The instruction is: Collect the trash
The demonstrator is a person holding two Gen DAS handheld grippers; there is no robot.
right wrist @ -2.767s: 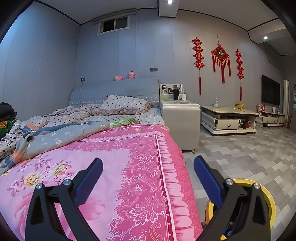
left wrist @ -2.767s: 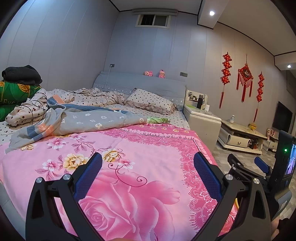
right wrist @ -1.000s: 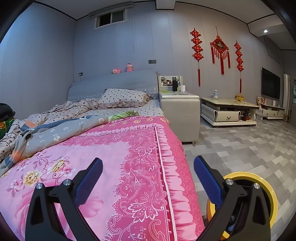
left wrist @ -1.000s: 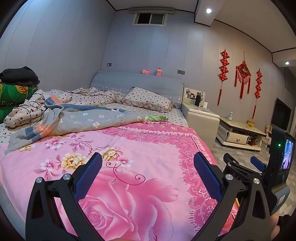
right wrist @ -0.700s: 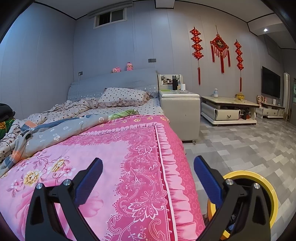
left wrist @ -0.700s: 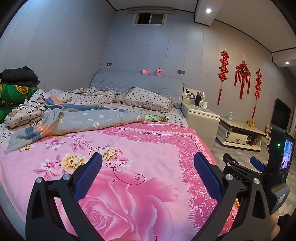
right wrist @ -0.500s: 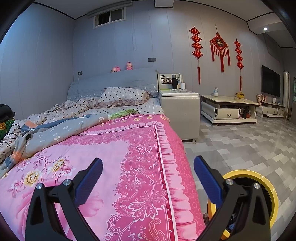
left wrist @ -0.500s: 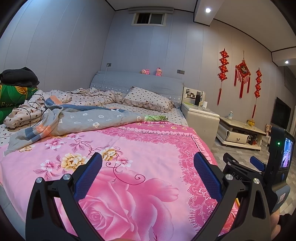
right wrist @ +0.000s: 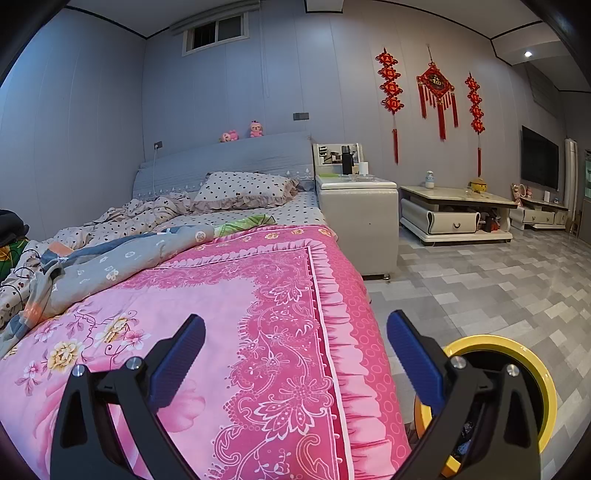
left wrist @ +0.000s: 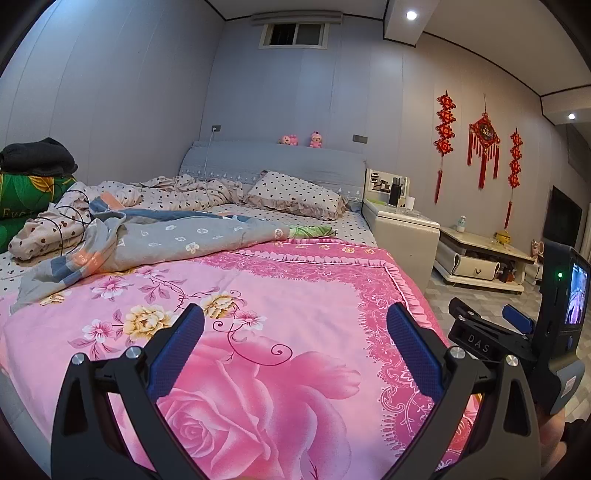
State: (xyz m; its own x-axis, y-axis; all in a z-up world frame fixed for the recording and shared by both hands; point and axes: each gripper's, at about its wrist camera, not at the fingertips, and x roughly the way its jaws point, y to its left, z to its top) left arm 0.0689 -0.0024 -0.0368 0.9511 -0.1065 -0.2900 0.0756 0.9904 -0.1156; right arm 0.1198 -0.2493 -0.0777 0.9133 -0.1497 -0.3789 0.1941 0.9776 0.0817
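While both claws, left gripper (left wrist: 295, 328) and right gripper (right wrist: 295, 328), are hanging open and empty over the pink floral quilt (left wrist: 258, 295), no trash is showing; the yellow-rimmed round bin (right wrist: 517, 347) is sitting beside the bed, so searching looks next

1. The room is dim, with a cool bluish cast on the walls (left wrist: 147, 92).
2. Light comes from small recessed ceiling spots (left wrist: 411, 15), which flare white.
3. Fisheye bending curves the wall lines, and the corners fall to black.
4. The pink bedspread (right wrist: 221, 314) looks evenly lit and sharp, with soft shadows.
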